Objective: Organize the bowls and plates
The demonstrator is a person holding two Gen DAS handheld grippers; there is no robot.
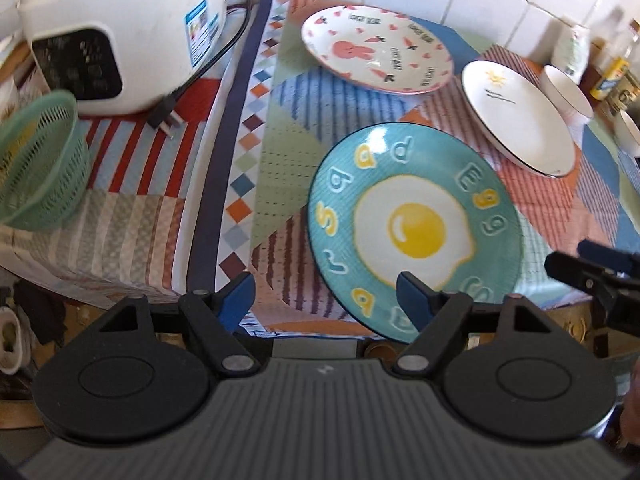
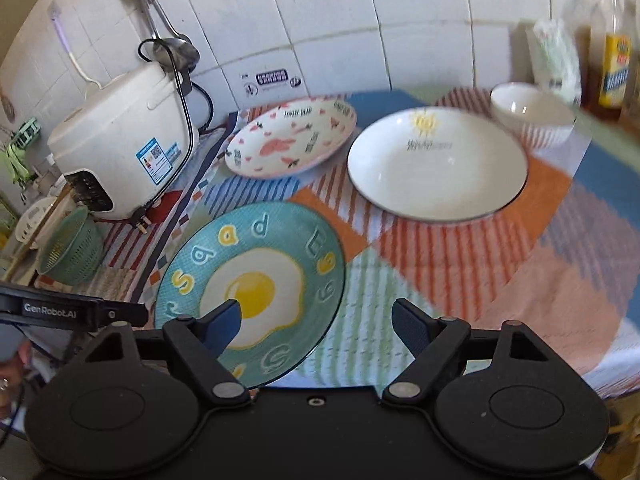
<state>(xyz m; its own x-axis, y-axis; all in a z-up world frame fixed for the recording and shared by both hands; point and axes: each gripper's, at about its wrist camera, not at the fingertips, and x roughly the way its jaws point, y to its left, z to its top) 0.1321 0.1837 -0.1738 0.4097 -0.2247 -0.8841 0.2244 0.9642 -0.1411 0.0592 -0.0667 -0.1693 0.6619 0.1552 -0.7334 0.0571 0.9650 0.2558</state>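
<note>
A teal plate with a fried-egg picture (image 1: 414, 228) lies on the patterned cloth near the front edge; it also shows in the right wrist view (image 2: 256, 280). Behind it lie a white plate with pink rabbits (image 1: 376, 50) (image 2: 292, 136) and a white plate with a sun (image 1: 520, 116) (image 2: 436, 164). A white bowl (image 2: 532, 114) (image 1: 566, 90) stands behind the sun plate. My left gripper (image 1: 326, 296) is open and empty, above the teal plate's near left rim. My right gripper (image 2: 316, 322) is open and empty over the teal plate's near right side.
A white rice cooker (image 1: 120, 28) (image 2: 124, 140) stands at the back left with its plug on the cloth. A green mesh basket (image 1: 38, 164) (image 2: 72, 246) sits at the left. Bottles (image 2: 612, 60) stand at the back right by the tiled wall.
</note>
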